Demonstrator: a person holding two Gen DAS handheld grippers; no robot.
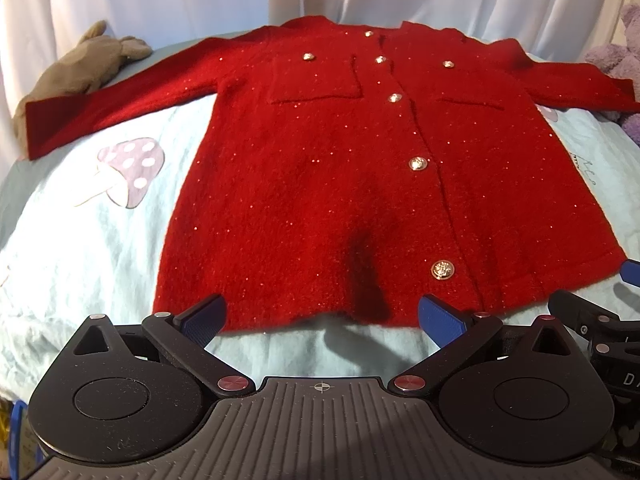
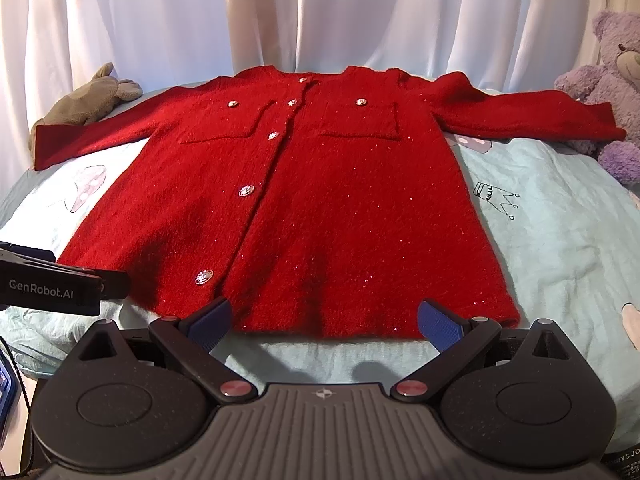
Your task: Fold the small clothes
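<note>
A small red sparkly cardigan (image 1: 328, 168) with gold buttons and two chest pockets lies flat, front up, on a pale blue sheet (image 1: 80, 248), both sleeves spread outward. It also shows in the right wrist view (image 2: 340, 208). My left gripper (image 1: 322, 318) is open and empty, its blue pads just at the near hem, left of the button line. My right gripper (image 2: 324, 322) is open and empty at the near hem, right of the button line. The right gripper's body shows at the left wrist view's right edge (image 1: 592, 320).
A grey-brown plush toy (image 1: 76, 68) lies by the left sleeve's cuff. A purple teddy bear (image 2: 608, 92) sits by the right sleeve. White curtains (image 2: 320, 12) hang behind the bed. The sheet has mushroom (image 1: 128, 172) and crown (image 2: 496, 196) prints.
</note>
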